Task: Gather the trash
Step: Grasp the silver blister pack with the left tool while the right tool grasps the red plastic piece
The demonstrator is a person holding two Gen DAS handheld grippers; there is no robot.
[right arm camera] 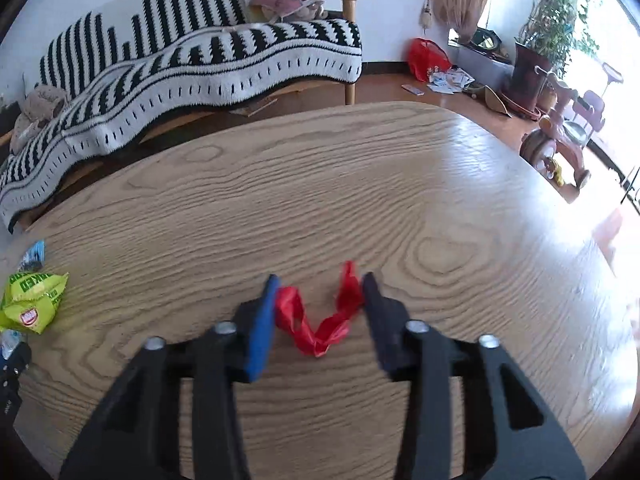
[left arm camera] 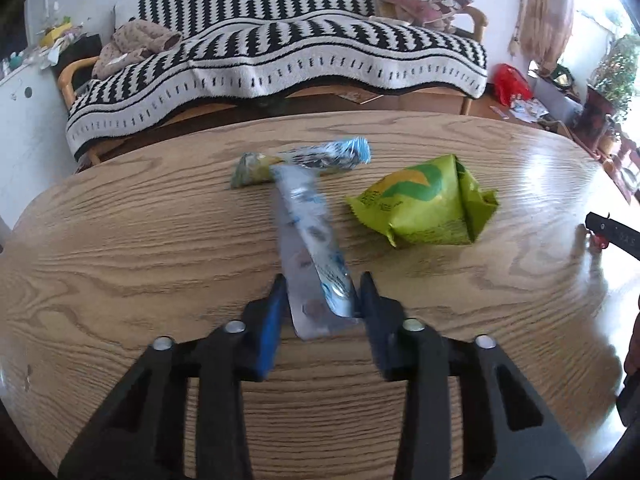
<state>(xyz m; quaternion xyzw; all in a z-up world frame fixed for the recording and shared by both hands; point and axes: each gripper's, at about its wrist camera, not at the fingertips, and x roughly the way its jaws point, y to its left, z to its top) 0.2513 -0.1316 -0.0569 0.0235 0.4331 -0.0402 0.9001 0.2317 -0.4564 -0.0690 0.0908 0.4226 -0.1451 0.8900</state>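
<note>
The left gripper [left arm camera: 322, 292] points across a wooden table [left arm camera: 140, 240] with its jaws narrowed on the near end of a long silver-blue wrapper [left arm camera: 310, 240]. Both pads touch the wrapper's sides, and the strip runs from between them toward 12 o'clock, tilted slightly left. At its far tip lie two more scraps: a yellow-blue wrapper [left arm camera: 252, 170] at 11 o'clock and a blue wrapper [left arm camera: 332, 154] at 12, touching or overlapping each other. A green bag [left arm camera: 424, 204] sits at 1 o'clock, apart from the strip, with bare wood between them. The table's far edge curves just behind the scraps; beyond it stands a sofa [left arm camera: 280, 52] under a striped blanket. The left half of the tabletop is bare wood out to the rim at 9 o'clock.

The right gripper [right arm camera: 318, 290] has its jaws fairly wide, with a crumpled red plastic [right arm camera: 320, 320] lying between them. Its ends touch or nearly touch both pads; whether it is gripped cannot be told. Ahead, from 10 to 2 o'clock, the wood is bare out to the rounded far edge. The green bag [right arm camera: 32, 300] shows at 9 o'clock near the picture's left edge, well apart from the red plastic. Past the rim at 2 o'clock stand a tricycle [right arm camera: 560, 140] and a potted plant [right arm camera: 540, 56].
</note>
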